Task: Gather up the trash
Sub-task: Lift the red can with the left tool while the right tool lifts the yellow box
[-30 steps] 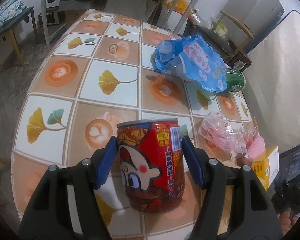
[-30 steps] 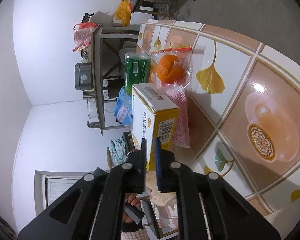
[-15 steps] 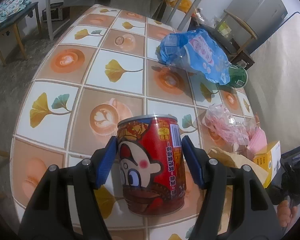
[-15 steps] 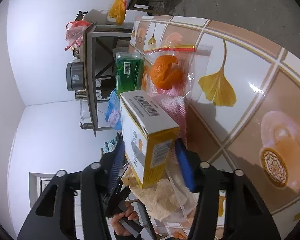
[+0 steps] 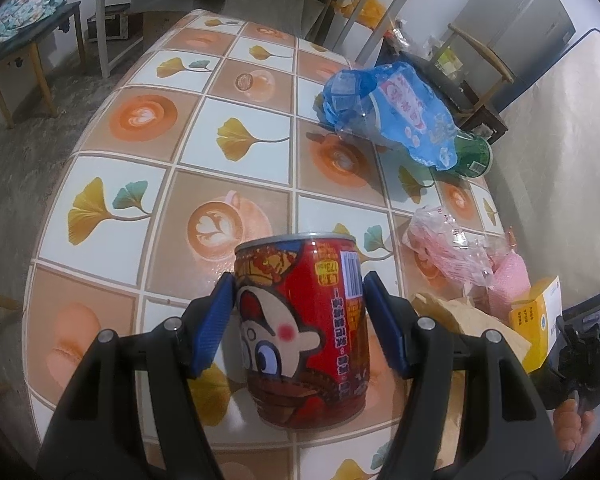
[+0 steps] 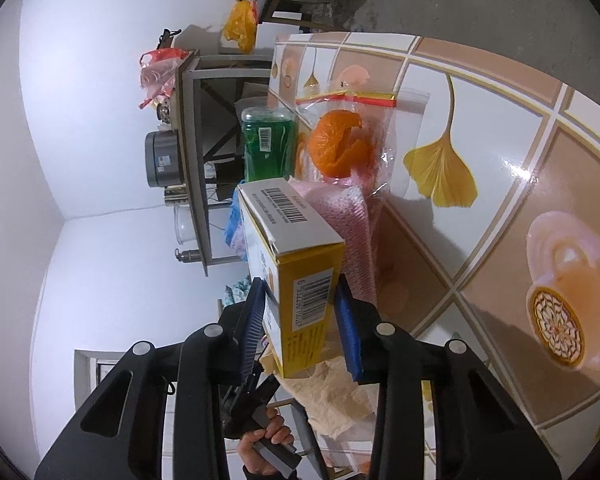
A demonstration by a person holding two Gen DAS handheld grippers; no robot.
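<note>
The left gripper (image 5: 300, 320) is clamped on a red can (image 5: 304, 328), its blue pads pressed against the can's two sides. The can stands upright and seems lifted slightly above the tiled surface (image 5: 236, 140) (the contact under its base is hard to judge from this angle).

Taking the can as the landmark: beyond it and to its right lies a blue plastic bag (image 5: 392, 112), with a green bottle (image 5: 474, 154) lying on its side just past the bag, its end poking out from under it. Nearer the can, on its right, sits a crumpled clear bag with pink contents (image 5: 448, 248), then a piece of pink foam wrap (image 5: 508, 276), some brown paper (image 5: 460, 316) and a yellow box (image 5: 534, 320) at the surface's edge.

The right gripper (image 6: 302, 312) holds that yellow box (image 6: 296, 280); its jaws have just been closing, and the blue pads now sit against the two sides of the box's near end. The box's white top face carries a barcode. Behind the box in the right wrist view are the pink foam wrap (image 6: 348, 220), a zip bag holding orange peel (image 6: 340, 148) and the green bottle (image 6: 266, 144). Crumpled brown paper (image 6: 332, 396) lies under the box, and a person's hand (image 6: 266, 444) grips a handle below.
</note>
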